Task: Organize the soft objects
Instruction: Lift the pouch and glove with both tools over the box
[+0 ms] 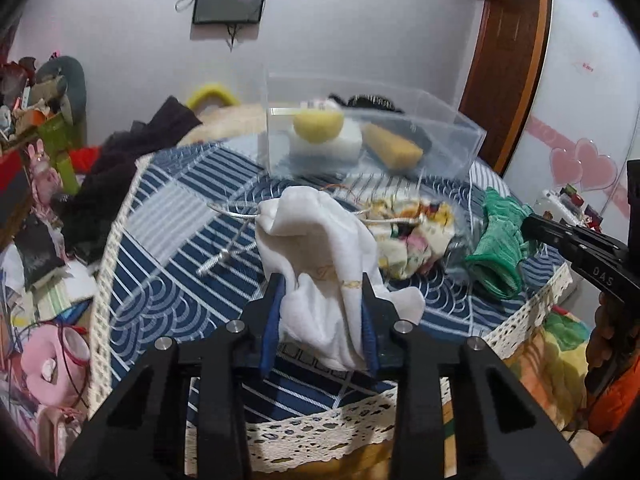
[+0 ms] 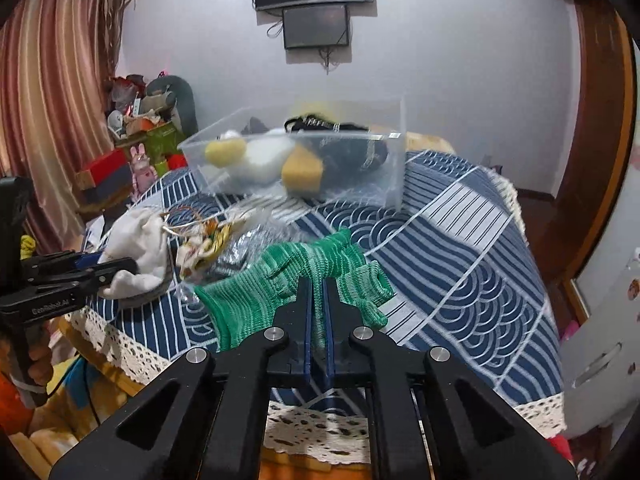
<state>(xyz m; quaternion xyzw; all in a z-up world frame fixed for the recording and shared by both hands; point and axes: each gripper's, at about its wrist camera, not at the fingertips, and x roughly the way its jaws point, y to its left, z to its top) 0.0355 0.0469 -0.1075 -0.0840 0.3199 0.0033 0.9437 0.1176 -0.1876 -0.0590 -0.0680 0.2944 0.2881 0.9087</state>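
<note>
My left gripper (image 1: pixel 322 280) is shut on a white cloth pouch (image 1: pixel 320 240) and holds it above the blue patterned tablecloth (image 1: pixel 180 280); the pouch also shows in the right wrist view (image 2: pixel 136 244). My right gripper (image 2: pixel 318 284) is shut on a green knitted glove (image 2: pixel 280 288), which also shows in the left wrist view (image 1: pixel 500 248). A clear plastic box (image 1: pixel 400 128) stands at the far side of the table and holds a yellow sponge, a white block, an orange-yellow sponge and something black. A floral cloth item (image 1: pixel 412 236) lies between pouch and glove.
A metal wire ring and rod (image 1: pixel 232 240) lie on the tablecloth near the pouch. A dark garment (image 1: pixel 120 176) hangs off the left table edge. Cluttered boxes and toys (image 1: pixel 36 140) stand at the left. A wooden door frame (image 2: pixel 592 160) is at the right.
</note>
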